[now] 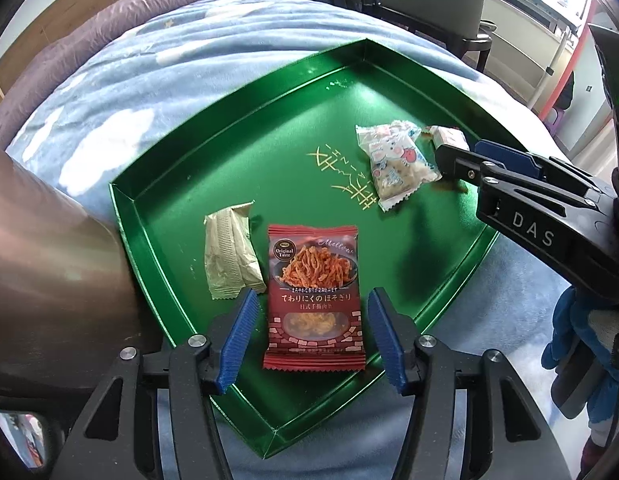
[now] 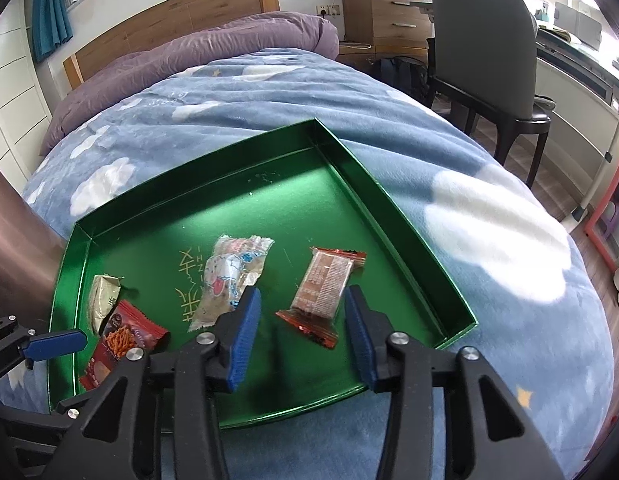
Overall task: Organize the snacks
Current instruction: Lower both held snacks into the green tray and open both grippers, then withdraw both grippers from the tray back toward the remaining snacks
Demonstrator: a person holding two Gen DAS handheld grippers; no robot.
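A green tray [image 1: 157, 240] [image 2: 373, 184] lies on a blue cloud-print blanket. In it are a red noodle-snack packet [image 1: 315, 296] [image 2: 125, 340], a beige sachet [image 1: 229, 252] [image 2: 103, 296], a white cartoon-print packet [image 1: 393, 160] [image 2: 229, 276] and a clear orange-edged biscuit packet [image 2: 321, 288] [image 1: 449, 136]. My left gripper [image 1: 311, 336] is open with its fingers either side of the red packet, just above it. My right gripper [image 2: 301, 332] is open with its fingers either side of the biscuit packet's near end; it also shows in the left wrist view [image 1: 461, 160].
The blanket [image 2: 489, 220] covers a bed with a purple duvet [image 2: 213, 52] and wooden headboard behind. A dark chair [image 2: 485, 48] and a wooden drawer unit [image 2: 381, 16] stand at the right. A brown metallic surface [image 1: 49, 248] rises left of the tray.
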